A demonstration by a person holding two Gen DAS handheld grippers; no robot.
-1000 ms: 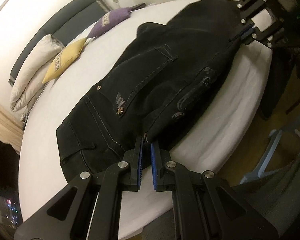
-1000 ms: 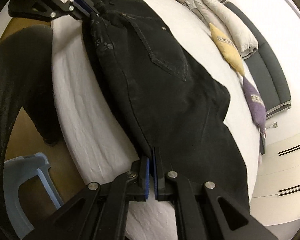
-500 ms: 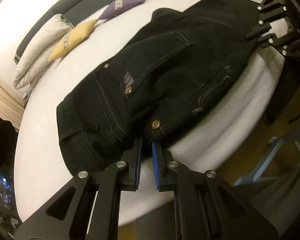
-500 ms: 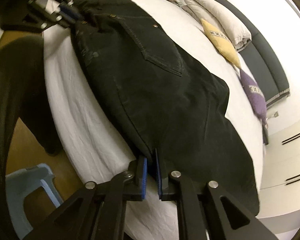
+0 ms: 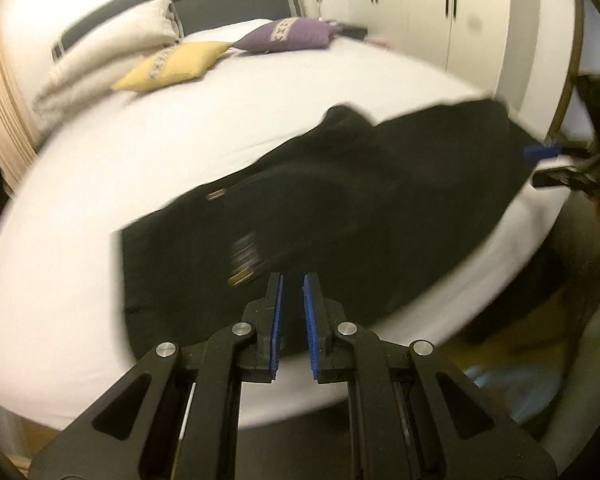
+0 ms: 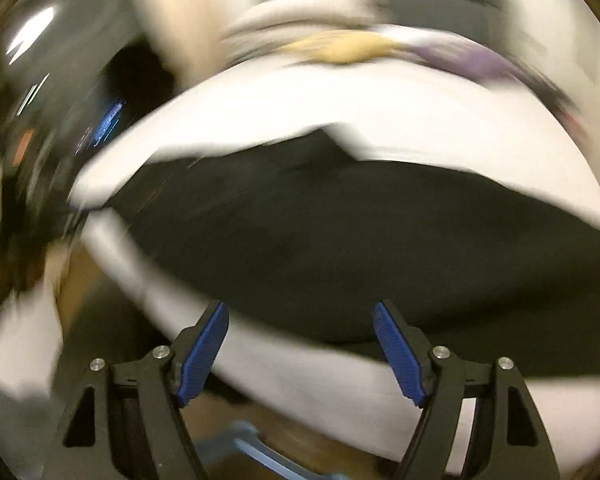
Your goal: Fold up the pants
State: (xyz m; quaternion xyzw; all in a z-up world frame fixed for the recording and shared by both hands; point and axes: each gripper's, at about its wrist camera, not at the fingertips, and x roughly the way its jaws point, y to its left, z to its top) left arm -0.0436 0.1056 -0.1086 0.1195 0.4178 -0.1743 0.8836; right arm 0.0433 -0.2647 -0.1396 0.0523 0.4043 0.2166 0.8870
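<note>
black pants [image 5: 340, 216] lie across the white bed [image 5: 220, 120]; the left gripper [image 5: 291, 300] hovers over their near edge, jaws narrowly parted, nothing between

Warm indoor light fills both of my views, with the white bed [image 5: 228, 128] close to blown out. My left wrist view smears moderately: the black pants [image 5: 340, 208] lose their stitching and rivets streak. My right wrist view is far blurrier; the cushions melt into bands. My own tongs stay sharp. Fisheye bending curves the bed edge, and the corners go dark.
</note>
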